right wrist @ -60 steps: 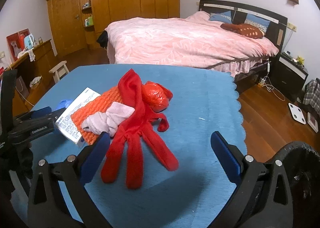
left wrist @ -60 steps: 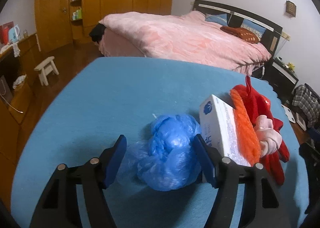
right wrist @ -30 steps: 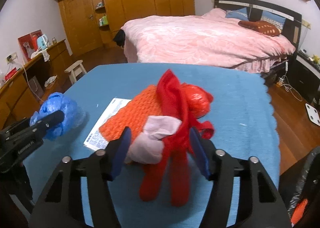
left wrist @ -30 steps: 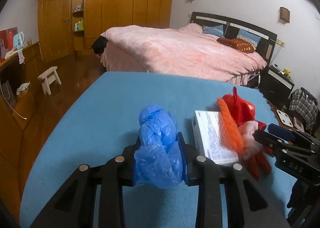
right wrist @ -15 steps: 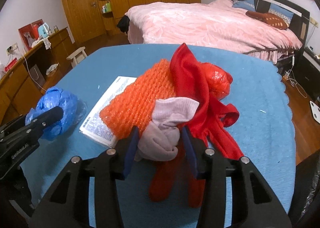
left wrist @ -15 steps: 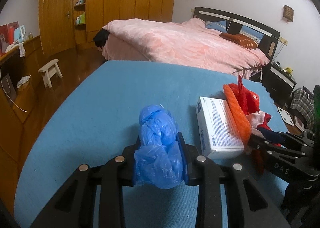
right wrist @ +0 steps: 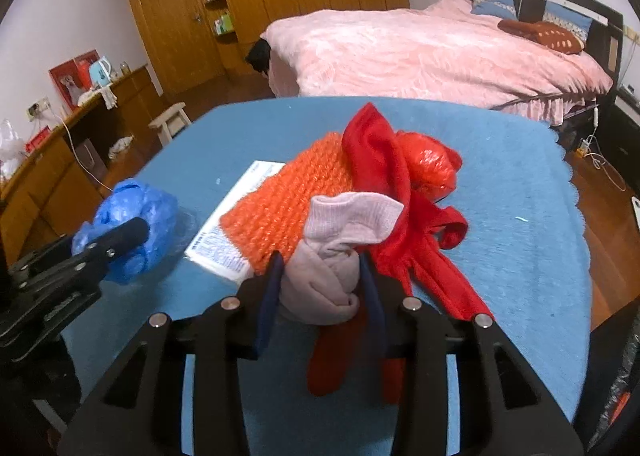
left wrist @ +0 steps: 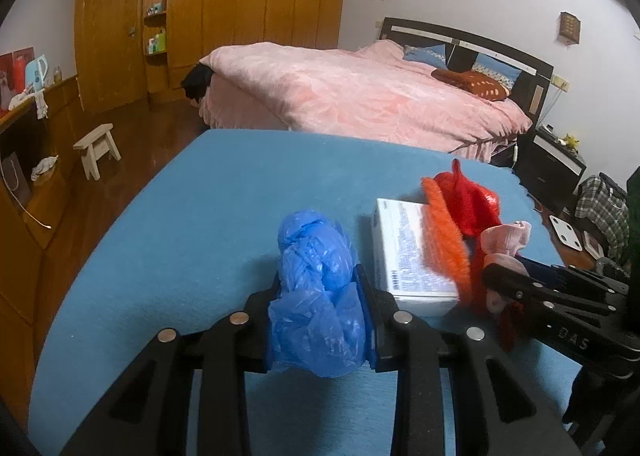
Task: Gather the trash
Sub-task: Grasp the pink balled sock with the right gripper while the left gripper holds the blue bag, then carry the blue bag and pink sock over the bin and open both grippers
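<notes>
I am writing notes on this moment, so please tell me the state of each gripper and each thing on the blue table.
left gripper: shut on blue plastic bag
right gripper: jaws closing, pink sock between them
white box: flat, partly under orange knit
red garment: draped over the pile
red plastic bag: crumpled

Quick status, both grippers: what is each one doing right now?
Left gripper: shut on the blue plastic bag.
Right gripper: jaws closing, pads against the pale pink sock between them.
</notes>
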`<move>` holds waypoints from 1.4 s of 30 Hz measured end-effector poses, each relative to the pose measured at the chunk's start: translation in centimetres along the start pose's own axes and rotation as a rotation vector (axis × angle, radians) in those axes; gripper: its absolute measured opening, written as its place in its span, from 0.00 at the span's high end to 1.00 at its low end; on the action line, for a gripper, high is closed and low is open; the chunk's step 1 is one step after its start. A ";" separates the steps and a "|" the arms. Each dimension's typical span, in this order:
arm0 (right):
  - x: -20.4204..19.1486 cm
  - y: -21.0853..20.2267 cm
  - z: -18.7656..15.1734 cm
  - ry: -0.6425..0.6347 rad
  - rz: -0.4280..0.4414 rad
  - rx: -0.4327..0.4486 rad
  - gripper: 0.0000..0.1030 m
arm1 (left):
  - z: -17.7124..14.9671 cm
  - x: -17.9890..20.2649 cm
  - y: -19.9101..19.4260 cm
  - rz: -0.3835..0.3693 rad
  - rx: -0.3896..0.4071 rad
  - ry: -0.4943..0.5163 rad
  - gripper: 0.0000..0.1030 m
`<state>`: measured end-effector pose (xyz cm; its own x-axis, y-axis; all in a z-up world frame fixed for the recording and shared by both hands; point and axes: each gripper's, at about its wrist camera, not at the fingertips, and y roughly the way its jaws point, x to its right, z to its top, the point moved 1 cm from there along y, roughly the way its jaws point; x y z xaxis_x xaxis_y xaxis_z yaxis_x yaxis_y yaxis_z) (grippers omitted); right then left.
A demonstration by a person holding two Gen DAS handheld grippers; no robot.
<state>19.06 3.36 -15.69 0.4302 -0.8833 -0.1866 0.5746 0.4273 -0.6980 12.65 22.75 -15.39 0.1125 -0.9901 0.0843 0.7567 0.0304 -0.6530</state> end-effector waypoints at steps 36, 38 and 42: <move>8.9 -14.8 -2.8 0.104 -0.155 0.142 0.63 | 1.1 14.0 -6.0 -0.185 0.090 0.134 0.69; 9.8 -15.9 -3.4 0.117 -0.172 0.147 0.63 | 1.1 14.7 -6.3 -0.198 0.091 0.135 0.69; 11.5 -17.7 -4.3 0.142 -0.204 0.157 0.63 | 0.9 16.8 -7.1 -0.235 0.093 0.157 0.69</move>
<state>10.86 -15.16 -8.46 0.1991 -0.9675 -0.1559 0.7448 0.2528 -0.6176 9.72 5.99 -8.67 -0.1686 -0.9803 0.1029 0.8065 -0.1972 -0.5573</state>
